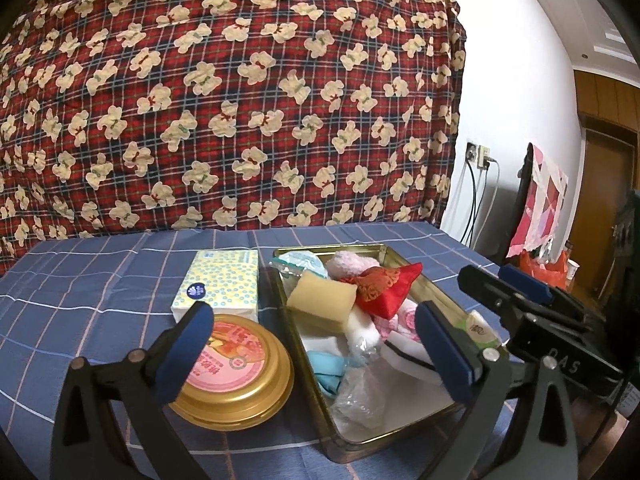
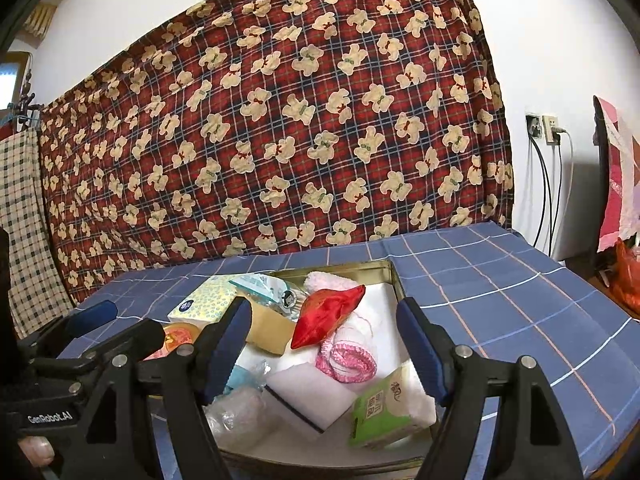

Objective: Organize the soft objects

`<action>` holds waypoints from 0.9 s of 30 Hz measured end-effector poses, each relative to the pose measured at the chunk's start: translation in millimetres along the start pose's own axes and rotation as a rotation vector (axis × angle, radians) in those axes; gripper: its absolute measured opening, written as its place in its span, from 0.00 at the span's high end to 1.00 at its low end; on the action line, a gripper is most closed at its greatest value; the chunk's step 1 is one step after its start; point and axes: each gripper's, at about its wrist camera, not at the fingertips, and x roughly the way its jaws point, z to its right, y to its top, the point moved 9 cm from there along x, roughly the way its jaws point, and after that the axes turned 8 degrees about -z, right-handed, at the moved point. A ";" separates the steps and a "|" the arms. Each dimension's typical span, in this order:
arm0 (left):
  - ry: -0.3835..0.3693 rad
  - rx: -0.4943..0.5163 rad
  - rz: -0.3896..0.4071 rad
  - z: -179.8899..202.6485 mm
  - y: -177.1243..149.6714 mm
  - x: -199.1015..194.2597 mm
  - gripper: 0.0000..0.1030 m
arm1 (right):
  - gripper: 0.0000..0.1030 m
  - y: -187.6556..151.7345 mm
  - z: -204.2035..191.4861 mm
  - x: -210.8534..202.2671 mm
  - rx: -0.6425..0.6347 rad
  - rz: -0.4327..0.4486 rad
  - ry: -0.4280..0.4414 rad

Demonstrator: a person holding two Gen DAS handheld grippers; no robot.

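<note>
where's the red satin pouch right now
The red satin pouch lies inside the gold tin, toward its far end, resting on other soft things, between the yellow sponge and the pink fluffy cloth.

A gold tin (image 1: 362,446) full of soft things sits near the table's (image 1: 100,280) front edge; the left gripper (image 1: 316,332) hovers wide open, empty.

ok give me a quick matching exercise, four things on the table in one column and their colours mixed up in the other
Things:
1. sponge
2. pouch
3. round tin
4. tissue pack

Colours:
a. green
b. red
c. yellow
d. gold with a pink top

Pairs: 1-c, 2-b, 3-d, 4-a
</note>
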 end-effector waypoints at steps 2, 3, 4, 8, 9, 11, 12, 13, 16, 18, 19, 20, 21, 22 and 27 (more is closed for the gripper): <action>0.000 -0.002 0.001 -0.3 0.0 0.1 0.01 | 0.26 -0.1 0.0 -0.1 0.000 0.000 0.000; -0.002 -0.002 0.001 -0.3 0.0 0.0 0.01 | 0.26 -0.1 0.0 -0.1 0.001 0.000 0.001; -0.004 -0.003 0.000 -0.5 -0.1 -0.1 0.01 | 0.26 -0.2 -0.1 0.0 0.001 -0.001 0.001; -0.002 -0.006 0.000 -1.3 -0.1 -0.3 0.01 | 0.26 0.3 0.2 -1.0 -0.001 0.002 -0.003; -0.002 -0.008 0.001 -2.2 -0.3 -0.9 0.01 | 0.26 0.3 0.2 -0.9 -0.001 0.002 -0.003; 0.002 -0.012 0.000 -4.4 -0.7 -1.3 0.01 | 0.26 0.4 0.3 -1.1 -0.001 0.003 -0.003; 0.001 -0.013 -0.002 -4.6 -1.0 -2.1 0.01 | 0.26 0.7 0.3 -1.1 -0.002 0.004 -0.003; -0.001 -0.013 -0.004 -4.9 -1.1 -1.4 0.01 | 0.26 0.9 0.0 -1.4 -0.003 0.006 -0.004; -0.007 -0.012 -0.014 -4.9 -2.2 -0.3 0.01 | 0.26 0.9 0.6 -1.3 -0.002 0.004 -0.004; -0.008 -0.012 -0.016 -4.7 -1.5 0.8 0.01 | 0.26 1.0 0.7 -1.2 -0.002 0.003 -0.003; -0.011 -0.013 -0.017 -4.7 -1.3 0.9 0.01 | 0.26 1.0 0.7 -1.3 -0.003 0.002 -0.003; -0.011 -0.014 -0.019 -4.9 -1.2 1.8 0.01 | 0.26 1.2 0.8 -1.5 -0.003 0.004 -0.003; -0.009 -0.014 -0.019 -5.3 -1.3 1.7 0.01 | 0.26 1.2 0.8 -1.4 -0.002 0.003 -0.003; -0.007 -0.016 -0.021 -5.9 -1.9 1.6 0.01 | 0.26 1.1 0.7 -1.4 -0.003 0.004 -0.002; 0.013 -0.011 -0.018 -6.7 -1.7 1.4 0.01 | 0.26 0.5 0.6 -0.9 -0.003 0.003 -0.002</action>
